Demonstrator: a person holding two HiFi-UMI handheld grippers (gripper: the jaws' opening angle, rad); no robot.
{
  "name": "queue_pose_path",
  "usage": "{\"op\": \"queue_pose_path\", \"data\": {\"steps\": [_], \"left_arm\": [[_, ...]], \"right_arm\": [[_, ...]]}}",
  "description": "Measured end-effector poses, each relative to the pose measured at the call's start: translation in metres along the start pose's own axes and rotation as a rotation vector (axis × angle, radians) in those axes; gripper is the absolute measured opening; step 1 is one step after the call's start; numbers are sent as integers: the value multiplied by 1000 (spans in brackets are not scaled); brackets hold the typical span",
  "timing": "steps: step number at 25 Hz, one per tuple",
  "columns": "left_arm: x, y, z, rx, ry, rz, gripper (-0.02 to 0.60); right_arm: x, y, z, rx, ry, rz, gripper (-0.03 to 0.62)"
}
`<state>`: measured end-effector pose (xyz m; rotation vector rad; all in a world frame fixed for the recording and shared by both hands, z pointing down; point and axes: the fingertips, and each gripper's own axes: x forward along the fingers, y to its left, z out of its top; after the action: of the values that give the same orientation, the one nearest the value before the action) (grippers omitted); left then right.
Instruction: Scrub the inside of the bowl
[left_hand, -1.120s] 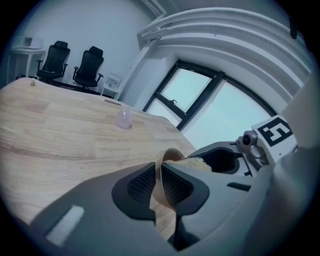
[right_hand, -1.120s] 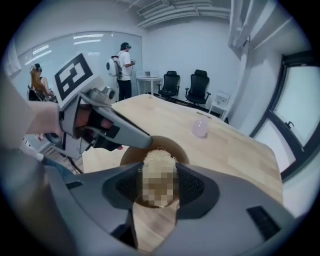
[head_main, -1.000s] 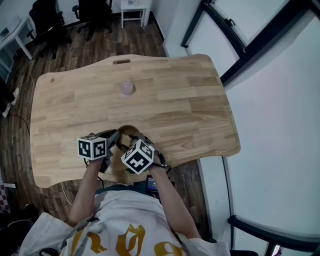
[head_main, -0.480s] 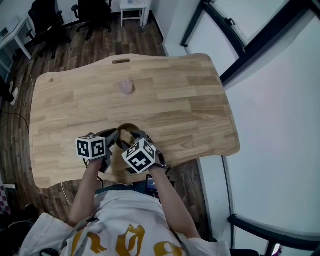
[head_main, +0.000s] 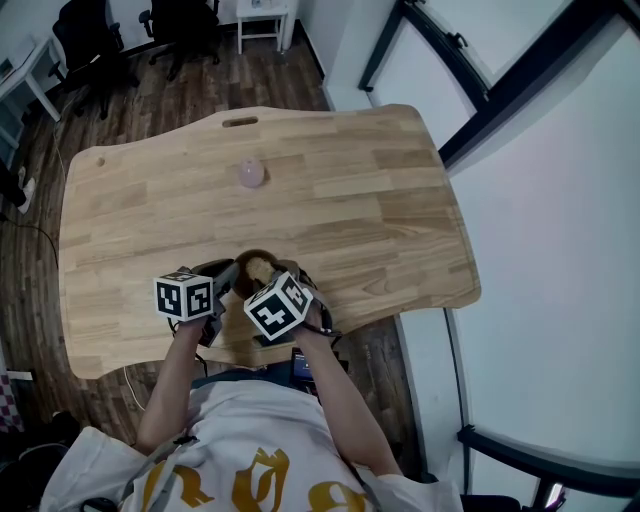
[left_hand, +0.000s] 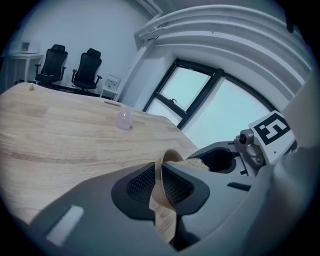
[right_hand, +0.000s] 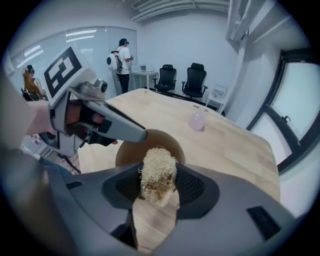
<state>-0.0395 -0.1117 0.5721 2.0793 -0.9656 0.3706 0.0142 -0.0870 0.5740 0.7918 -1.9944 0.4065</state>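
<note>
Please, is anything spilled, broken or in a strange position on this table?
Nothing stands out. The left tool grips the brown bowl by its rim, and the right tool holds a fibrous scrubber. A small pink object sits farther back on the table. No spill or damage shows.

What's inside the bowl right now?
The pale fibrous scrubber, clamped in the right gripper, sits at the mouth of the bowl. Bare brown inner wall shows to its left. The bottom behind the scrubber is covered, so residue there can't be seen.
</note>
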Motion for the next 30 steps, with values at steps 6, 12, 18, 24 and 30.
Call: {"op": "queue_pose_path", "data": {"steps": [6,12,18,24,30], "left_arm": [[-1,2,-1,8,-5,11,35],[-5,5,-4,10,-3,9,35],[-7,1,-3,8,-2,-4,38],[-7,6,-7,-8,0,-4,38],[-9,21,-11,-36,-5,8,38]], "right_arm": [[3,26,8,-10,-84,154,183],[5,16,-7,19,13,122,183],[4,9,8,11,-72,54,183],[8,26,9,50,-88,138,183],[13,39,-5,53,-41,232,183]]}}
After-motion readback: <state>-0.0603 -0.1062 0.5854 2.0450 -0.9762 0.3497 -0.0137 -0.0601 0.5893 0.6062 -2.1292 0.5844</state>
